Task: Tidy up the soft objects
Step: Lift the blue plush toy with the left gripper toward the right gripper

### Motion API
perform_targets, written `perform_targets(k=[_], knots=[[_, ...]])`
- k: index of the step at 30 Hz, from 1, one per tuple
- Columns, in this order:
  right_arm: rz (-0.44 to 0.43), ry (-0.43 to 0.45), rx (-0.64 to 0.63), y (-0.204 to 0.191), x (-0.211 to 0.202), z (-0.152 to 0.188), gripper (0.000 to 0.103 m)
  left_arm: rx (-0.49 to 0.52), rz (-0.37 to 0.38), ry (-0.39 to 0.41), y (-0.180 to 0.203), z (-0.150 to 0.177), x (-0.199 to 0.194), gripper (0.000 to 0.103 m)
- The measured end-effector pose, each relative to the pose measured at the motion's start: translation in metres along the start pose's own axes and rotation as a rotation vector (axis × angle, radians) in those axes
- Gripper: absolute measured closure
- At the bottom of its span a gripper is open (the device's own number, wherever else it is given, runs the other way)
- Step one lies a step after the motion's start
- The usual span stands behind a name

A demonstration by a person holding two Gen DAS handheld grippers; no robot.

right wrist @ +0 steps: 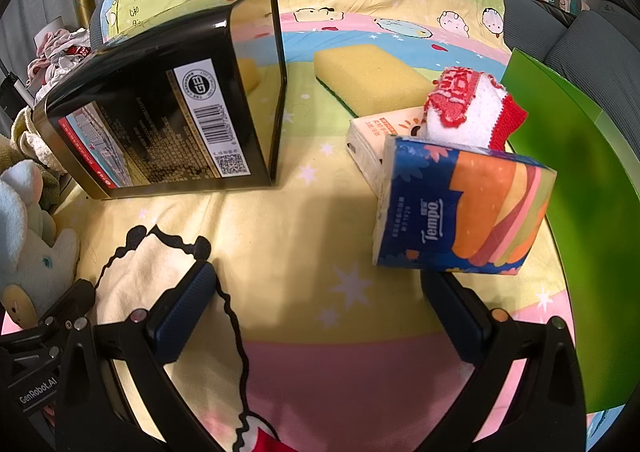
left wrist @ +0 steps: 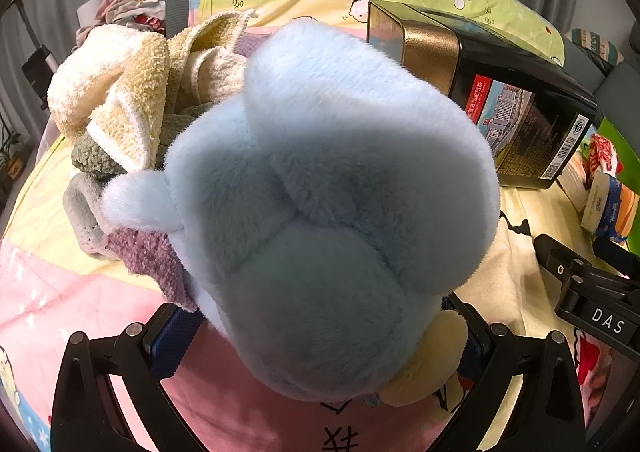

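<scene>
My left gripper (left wrist: pixel 320 336) is shut on a pale blue plush toy (left wrist: pixel 320 187) that fills the left wrist view; it also shows at the left edge of the right wrist view (right wrist: pixel 20 219). Behind the plush lies a pile of towels and cloths (left wrist: pixel 120 99) in cream, yellow, green and purple. My right gripper (right wrist: pixel 320 316) is open and empty above the bed cover. Ahead of it to the right lie a blue Tempo tissue pack (right wrist: pixel 460 211), a white tissue pack (right wrist: pixel 372 139), a red-and-white cloth (right wrist: pixel 472 103) and a yellow sponge (right wrist: pixel 368 75).
A black and gold tin box (right wrist: pixel 160 111) lies on its side on the patterned bed cover (right wrist: pixel 304 236); it also shows in the left wrist view (left wrist: pixel 500 99). A green board (right wrist: pixel 580 191) stands at the right. A heap of clothes (right wrist: pixel 56 51) sits far left.
</scene>
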State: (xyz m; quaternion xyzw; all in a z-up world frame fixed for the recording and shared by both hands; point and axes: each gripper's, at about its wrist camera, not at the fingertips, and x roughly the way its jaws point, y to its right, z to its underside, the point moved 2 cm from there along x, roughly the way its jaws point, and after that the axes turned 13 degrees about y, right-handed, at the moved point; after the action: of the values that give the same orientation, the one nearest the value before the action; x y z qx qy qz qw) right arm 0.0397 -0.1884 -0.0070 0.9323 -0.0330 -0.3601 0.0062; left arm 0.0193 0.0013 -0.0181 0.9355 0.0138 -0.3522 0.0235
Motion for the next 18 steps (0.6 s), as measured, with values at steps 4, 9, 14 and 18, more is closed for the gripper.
perform_targets(k=[4,9,14,18], knots=[[0.003,-0.001,-0.003,0.0,0.0,0.0,0.001,0.001,0.0,-0.009,0.001,-0.001,0.0,0.0],[-0.003,-0.003,0.029,0.001,-0.008,0.002,0.001,0.016,0.017,-0.013,-0.002,-0.005,-0.003,0.0],[-0.069,0.062,0.074,-0.003,-0.04,0.003,0.001,0.011,0.036,0.01,-0.007,-0.01,-0.021,0.0],[-0.096,0.14,0.01,-0.02,-0.07,-0.007,0.001,0.001,0.062,0.077,-0.014,-0.023,-0.052,0.0]])
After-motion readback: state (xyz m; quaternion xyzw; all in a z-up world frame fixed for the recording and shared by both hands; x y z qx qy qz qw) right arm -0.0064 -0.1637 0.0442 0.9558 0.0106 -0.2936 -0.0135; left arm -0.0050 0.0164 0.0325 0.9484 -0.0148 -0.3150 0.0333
